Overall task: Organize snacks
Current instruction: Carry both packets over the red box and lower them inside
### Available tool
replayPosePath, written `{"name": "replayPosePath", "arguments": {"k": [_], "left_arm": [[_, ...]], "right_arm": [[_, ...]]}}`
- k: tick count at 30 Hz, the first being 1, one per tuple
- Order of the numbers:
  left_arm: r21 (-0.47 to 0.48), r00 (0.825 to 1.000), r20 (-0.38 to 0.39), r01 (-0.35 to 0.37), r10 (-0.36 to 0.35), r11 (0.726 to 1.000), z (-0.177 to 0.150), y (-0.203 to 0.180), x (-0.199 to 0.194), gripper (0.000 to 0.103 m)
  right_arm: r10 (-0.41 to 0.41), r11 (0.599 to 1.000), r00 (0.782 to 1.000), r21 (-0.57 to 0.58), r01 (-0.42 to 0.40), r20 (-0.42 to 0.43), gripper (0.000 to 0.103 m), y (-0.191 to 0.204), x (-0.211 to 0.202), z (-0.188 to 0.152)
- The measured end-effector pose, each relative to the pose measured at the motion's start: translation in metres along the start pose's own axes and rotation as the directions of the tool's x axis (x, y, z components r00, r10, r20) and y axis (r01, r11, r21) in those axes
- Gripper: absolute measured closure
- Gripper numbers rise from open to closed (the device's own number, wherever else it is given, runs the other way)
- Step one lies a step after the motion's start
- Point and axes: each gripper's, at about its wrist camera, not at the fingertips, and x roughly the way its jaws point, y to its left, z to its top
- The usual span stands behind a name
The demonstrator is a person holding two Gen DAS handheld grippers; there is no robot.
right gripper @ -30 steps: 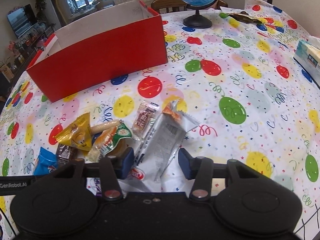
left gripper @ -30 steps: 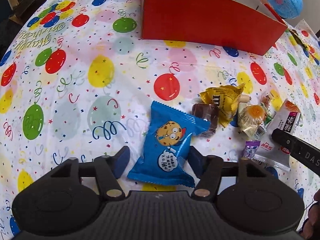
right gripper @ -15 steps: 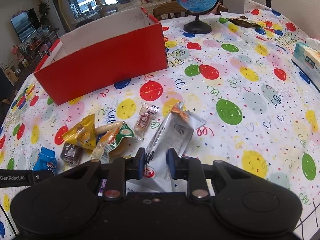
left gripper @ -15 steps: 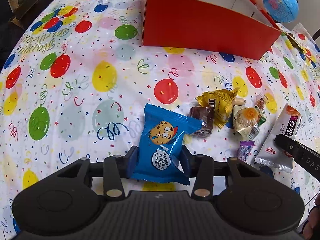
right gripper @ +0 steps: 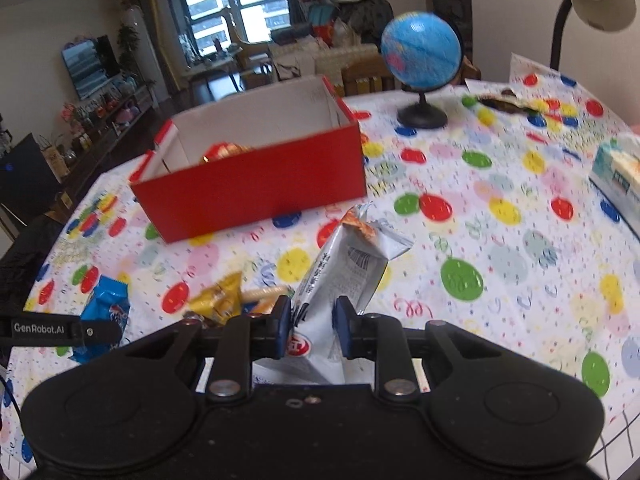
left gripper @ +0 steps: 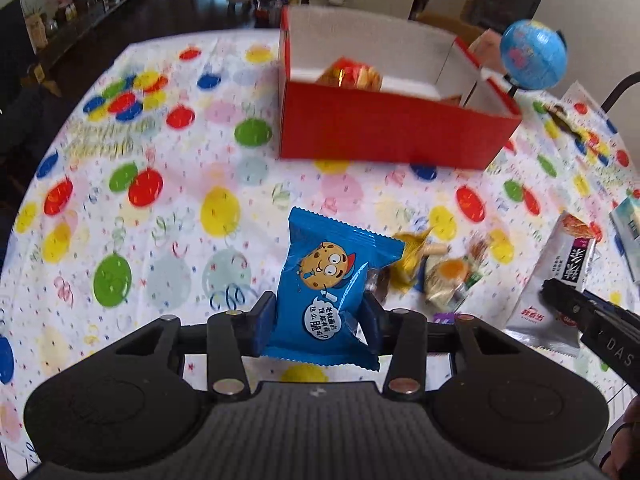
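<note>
A: Item one. We are logging the left gripper (left gripper: 318,318): its fingers (left gripper: 262,322) are pinching the blue cookie packet (left gripper: 330,282) by its lower half, one pad on each side edge. The packet is standing up between them, cartoon face toward the camera, top seam leaning away toward the red box (left gripper: 384,130).

B: Item two. We are logging the right gripper (right gripper: 312,330): its fingers (right gripper: 282,326) are standing narrow and are clamping the white snack bag (right gripper: 340,276) near its bottom end, at the red logo. The bag is rising between the pads and tilting toward the right, its crimped top pointing at the box.

A: Item three. We are seeing the red box sitting on the desk (left gripper: 160,216), open at the top, beyond both held packets and apart from them. One orange-and-gold wrapper (left gripper: 350,74) is lying inside against its near wall.

B: Item four, loose snacks. We are counting a yellow packet (right gripper: 218,300) and a few more small wrapped pieces lying on the balloon-print cloth, between the two grippers. They are too blurred to name further.

A: Item five, bystanders. We are noting a blue globe (right gripper: 420,50) on a black stand behind the box, and a tissue box (right gripper: 616,176) at the right edge of the desk.
</note>
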Motion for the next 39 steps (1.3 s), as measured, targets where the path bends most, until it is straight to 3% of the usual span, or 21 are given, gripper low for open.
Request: {"name": "replayPosePath", "arguments": {"k": [14,25,27,28,31,34,37,39], "left_arm": [[0.029,0.990,0.141,0.011,-0.015,1.000,0.040,-0.017,-0.048,0.059],[0.047,0.979,0.202,0.006,-0.015,0.999,0.081,-0.028,-0.060,0.059],[0.056,0.977,0.212,0.005,-0.017,0.998,0.089,-0.031,-0.060,0.059],[0.060,0.976,0.217,0.004,-0.017,0.998,0.093,-0.032,-0.060,0.059],[0.066,0.975,0.222,0.004,-0.019,0.998,0.105,-0.036,-0.055,0.059],[0.050,0.977,0.212,-0.004,-0.007,0.999,0.115,-0.036,-0.044,0.059],[0.024,0.982,0.191,0.000,-0.004,1.000,0.116,-0.030,-0.034,0.059],[0.010,0.985,0.172,-0.004,0.002,1.000,0.114,-0.028,-0.025,0.059]], "right_arm": [[0.083,0.992,0.990,-0.108,-0.071,0.109,0.081,0.027,-0.032,0.056],[0.125,0.978,0.981,-0.187,-0.096,0.146,0.081,0.042,-0.029,0.102],[0.129,0.976,0.980,-0.195,-0.098,0.152,0.084,0.044,-0.026,0.110],[0.135,0.974,0.979,-0.200,-0.103,0.153,0.095,0.045,-0.024,0.114],[0.155,0.970,0.976,-0.210,-0.121,0.150,0.099,0.045,-0.016,0.125],[0.192,0.951,0.978,-0.260,-0.166,0.080,0.100,0.048,0.001,0.135],[0.194,0.951,0.979,-0.258,-0.172,0.063,0.083,0.041,0.010,0.131],[0.193,0.951,0.981,-0.250,-0.183,0.015,0.083,0.034,0.021,0.125]]}}
